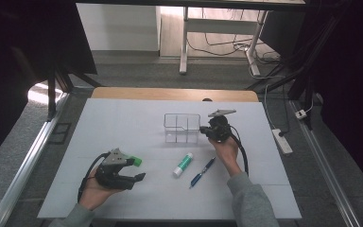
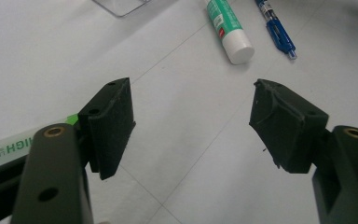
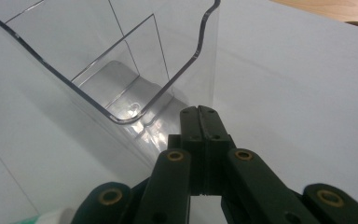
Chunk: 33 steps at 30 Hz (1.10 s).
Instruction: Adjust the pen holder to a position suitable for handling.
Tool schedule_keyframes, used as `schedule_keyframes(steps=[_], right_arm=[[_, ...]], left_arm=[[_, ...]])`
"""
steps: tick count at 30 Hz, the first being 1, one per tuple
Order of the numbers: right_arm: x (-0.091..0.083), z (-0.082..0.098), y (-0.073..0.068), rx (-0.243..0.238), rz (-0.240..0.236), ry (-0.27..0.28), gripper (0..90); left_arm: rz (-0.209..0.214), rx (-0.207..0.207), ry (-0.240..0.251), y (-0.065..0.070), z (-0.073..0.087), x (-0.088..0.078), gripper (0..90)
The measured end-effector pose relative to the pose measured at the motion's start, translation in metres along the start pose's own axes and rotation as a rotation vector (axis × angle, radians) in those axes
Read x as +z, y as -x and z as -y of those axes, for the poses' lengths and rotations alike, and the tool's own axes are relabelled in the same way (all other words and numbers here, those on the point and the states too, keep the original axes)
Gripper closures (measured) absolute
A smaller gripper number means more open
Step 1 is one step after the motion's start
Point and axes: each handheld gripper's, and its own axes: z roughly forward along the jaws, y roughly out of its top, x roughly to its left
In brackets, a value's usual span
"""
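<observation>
My right hand-held gripper is black with brass-coloured rivets. The organiser is clear and colourless. The glue stick is green with a white cap; the pen is blue. My left hand-held gripper is black. Worktop is plain white. Sleeves grey.

We see the high view bright on the white table, dark at both upper corners. Glare gleams off the clear organiser in the right gripper view; nearby black parts blur.
</observation>
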Motion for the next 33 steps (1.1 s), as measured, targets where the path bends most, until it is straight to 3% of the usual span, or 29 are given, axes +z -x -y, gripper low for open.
schedule_keyframes(steps=[13,23,32,33], right_arm=[[0.012,-0.006,-0.018,-0.027,-0.026,-0.001,89.9],[0.012,-0.007,-0.018,-0.026,-0.019,0.007,89.9],[-0.033,0.009,-0.015,-0.075,-0.033,0.07,89.7],[-0.044,0.015,-0.014,-0.091,-0.045,0.075,79.6]], left_arm=[[-0.001,-0.003,-0.002,-0.001,0.001,0.0,30.1],[-0.003,-0.007,-0.001,-0.002,0.002,-0.001,30.1],[-0.011,-0.019,0.004,-0.005,0.006,-0.003,30.1],[-0.013,-0.019,0.005,-0.005,0.007,-0.004,30.1]])
